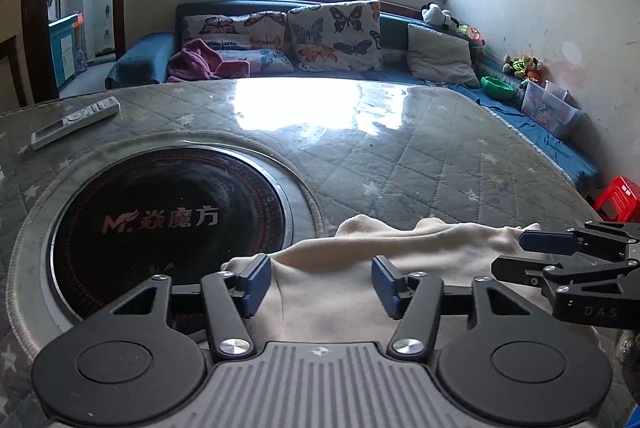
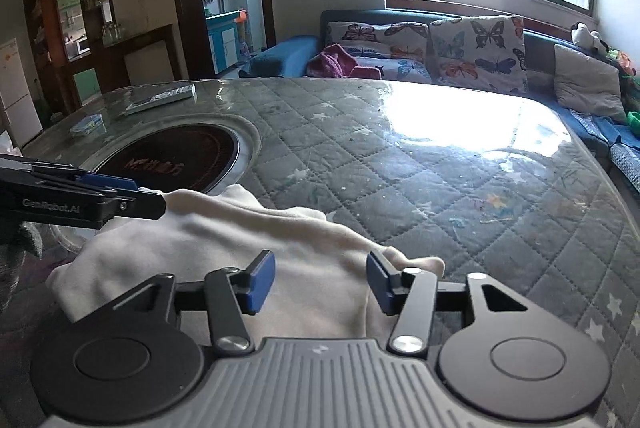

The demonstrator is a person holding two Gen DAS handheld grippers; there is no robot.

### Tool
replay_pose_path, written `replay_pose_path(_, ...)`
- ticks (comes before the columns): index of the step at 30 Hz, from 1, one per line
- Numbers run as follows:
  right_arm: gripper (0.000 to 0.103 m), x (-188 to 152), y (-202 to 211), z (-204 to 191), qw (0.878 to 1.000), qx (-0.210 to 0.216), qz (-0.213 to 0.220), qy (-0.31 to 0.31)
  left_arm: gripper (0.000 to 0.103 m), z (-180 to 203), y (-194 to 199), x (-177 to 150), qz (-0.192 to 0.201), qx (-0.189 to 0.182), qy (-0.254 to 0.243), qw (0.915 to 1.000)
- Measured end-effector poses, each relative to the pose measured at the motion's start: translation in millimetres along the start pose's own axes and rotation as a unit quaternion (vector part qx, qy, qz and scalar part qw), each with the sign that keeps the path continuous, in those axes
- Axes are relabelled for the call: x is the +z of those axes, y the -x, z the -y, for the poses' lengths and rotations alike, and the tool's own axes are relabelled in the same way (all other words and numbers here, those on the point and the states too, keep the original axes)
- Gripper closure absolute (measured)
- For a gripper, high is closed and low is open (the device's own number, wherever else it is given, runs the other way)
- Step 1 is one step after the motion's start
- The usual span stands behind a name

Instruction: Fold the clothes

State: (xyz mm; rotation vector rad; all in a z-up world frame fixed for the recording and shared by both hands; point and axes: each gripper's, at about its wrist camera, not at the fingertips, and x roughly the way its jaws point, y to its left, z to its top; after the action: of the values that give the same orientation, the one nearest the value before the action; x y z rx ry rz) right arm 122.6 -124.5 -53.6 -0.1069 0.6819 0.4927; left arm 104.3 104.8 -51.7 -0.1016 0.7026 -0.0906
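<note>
Both tools released: left tool (image 1: 322, 284), right tool (image 2: 321, 282) over cream garment (image 2: 224, 240) (near edge hidden).

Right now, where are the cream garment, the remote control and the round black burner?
cream garment (image 2: 224, 240): right wrist view, its middle.
remote control (image 1: 76, 122): left wrist view, its middle.
round black burner (image 1: 168, 220): left wrist view, glass centre.

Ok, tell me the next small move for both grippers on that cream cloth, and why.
Probably draw both back and up, clear of the cream cloth. The left gripper and right gripper both stand open above it, pads pressing nothing, and the cloth lies bunched in a fold on the quilted table, so another grip elsewhere seems next.
</note>
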Motion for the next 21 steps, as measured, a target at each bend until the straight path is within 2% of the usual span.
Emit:
replay_pose_path(2, 0.047, -2, 4, -3, 1.000, -0.005, 0.002, 0.003, 0.035, 1, 5, -2, 0.004, 0.002, 0.000, 1.0000)
replay_pose_path(5, 0.044, -7, 11, -8, 1.000, -0.012, 0.008, 0.004, 0.032, 5, 15, -6, 0.012, 0.005, -0.003, 0.9999)
replay_pose_path(7, 0.035, -8, 16, -9, 1.000, -0.017, 0.011, 0.001, 0.027, 7, 20, -8, 0.016, 0.006, -0.005, 0.9998)
replay_pose_path(11, 0.032, -13, 25, -11, 0.999, -0.028, 0.017, -0.002, 0.019, 13, 30, -13, 0.028, 0.012, -0.010, 0.9995)
replay_pose_path(13, 0.023, -15, 30, -13, 0.999, -0.036, 0.020, -0.006, 0.015, 16, 35, -16, 0.034, 0.016, -0.013, 0.9992)
replay_pose_path(17, 0.020, -19, 40, -16, 0.998, -0.052, 0.030, -0.005, 0.009, 20, 42, -21, 0.041, 0.018, -0.014, 0.9989)
replay_pose_path(19, 0.012, -21, 45, -18, 0.998, -0.060, 0.034, -0.006, 0.006, 22, 47, -23, 0.047, 0.018, -0.015, 0.9986)
replay_pose_path(21, 0.009, -23, 49, -19, 0.997, -0.068, 0.038, -0.007, 0.000, 25, 51, -26, 0.055, 0.021, -0.017, 0.9981)
